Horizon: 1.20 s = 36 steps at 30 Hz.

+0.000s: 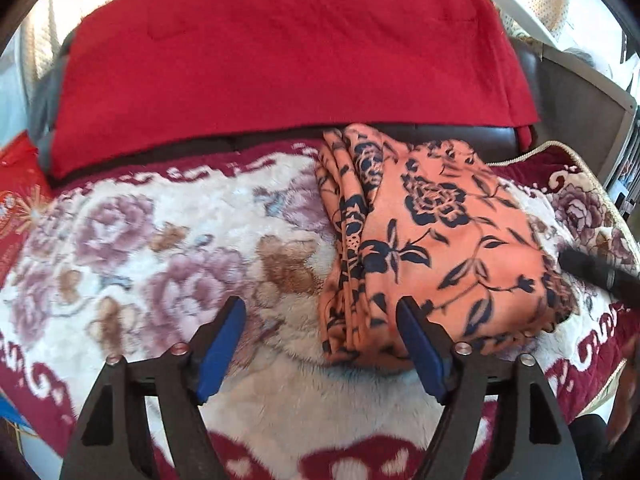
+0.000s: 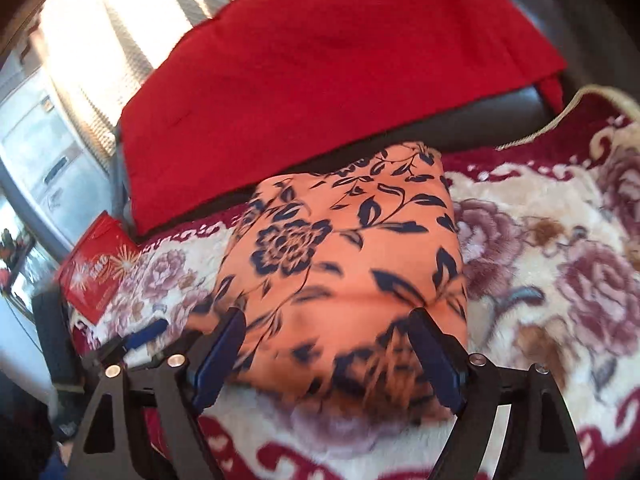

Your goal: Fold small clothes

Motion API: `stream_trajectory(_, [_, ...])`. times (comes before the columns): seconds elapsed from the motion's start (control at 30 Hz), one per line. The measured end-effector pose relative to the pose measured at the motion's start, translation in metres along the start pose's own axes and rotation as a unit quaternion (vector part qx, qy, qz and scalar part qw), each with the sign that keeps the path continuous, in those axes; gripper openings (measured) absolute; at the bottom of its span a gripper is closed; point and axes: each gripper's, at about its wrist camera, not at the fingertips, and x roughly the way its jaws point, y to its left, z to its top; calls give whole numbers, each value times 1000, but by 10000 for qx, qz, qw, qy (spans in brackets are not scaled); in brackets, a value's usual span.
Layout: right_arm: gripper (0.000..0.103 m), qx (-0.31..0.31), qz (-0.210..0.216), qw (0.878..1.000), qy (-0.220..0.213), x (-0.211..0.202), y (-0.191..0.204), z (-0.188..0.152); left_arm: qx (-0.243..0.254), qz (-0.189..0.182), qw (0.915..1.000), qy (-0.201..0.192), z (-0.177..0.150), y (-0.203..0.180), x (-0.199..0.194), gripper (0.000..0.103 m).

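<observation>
A folded orange garment with dark blue flowers (image 1: 440,232) lies on the plush floral blanket (image 1: 160,248), its stacked folded edges on its left side. My left gripper (image 1: 320,308) hovers open at the garment's near left corner; its right finger (image 1: 420,332) overlaps the cloth's edge, and nothing is pinched. In the right wrist view the same garment (image 2: 344,248) fills the middle. My right gripper (image 2: 326,316) stands open over its blurred near edge, fingers wide apart on either side. The left gripper's blue pad (image 2: 144,334) shows at the lower left.
A red cloth (image 1: 280,60) drapes over the dark leather sofa back (image 1: 460,132) behind the garment. A red printed box (image 2: 96,268) sits at the blanket's left end. A black part (image 1: 596,276) pokes in from the right edge. White furniture stands beyond.
</observation>
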Motion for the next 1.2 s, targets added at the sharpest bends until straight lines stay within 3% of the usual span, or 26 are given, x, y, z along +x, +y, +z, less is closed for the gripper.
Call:
stream_trajectory(0.2, [86, -86, -88, 9997, -218, -22, 5, -17, -41, 42, 9997, -238, -6, 0, -38, 82])
stream_trajectory(0.27, [92, 67, -167, 9995, -258, -16, -5, -13, -69, 69, 9997, -218, -7, -1, -47, 82])
stream_trajectory(0.3, [101, 182, -244, 9995, -77, -4, -12, -13, -92, 91, 9997, -220, -8, 0, -51, 82])
stream_trajectory(0.37, [101, 591, -373, 9953, 677, 27, -31, -17, -149, 120, 9995, -268, -10, 1, -63, 82])
stream_trajectory(0.4, [100, 836, -478, 9922, 790, 31, -39, -23, -168, 128, 9993, -312, -11, 2, -72, 82])
stream_trajectory(0.5, [100, 854, -222, 9953, 389, 1, -31, -35, -159, 239, 9984, -485, -16, 5, -91, 89])
stream_trajectory(0.67, [100, -251, -669, 9968, -362, -59, 13, -43, -286, 540, 9957, -695, -19, 1, -108, 91])
stream_trajectory(0.77, [100, -720, -867, 9912, -691, -86, 34, -44, -267, 453, 9956, -775, -18, -6, -116, 91])
stream_trajectory(0.97, [100, -1021, -1127, 9846, -858, -107, 53, -46, -181, 307, 9944, -997, -15, -24, -131, 92])
stream_trajectory(1.2, [100, -959, -1378, 9826, -796, -96, 50, -45, -181, 289, 9927, -1158, -8, -31, -132, 100])
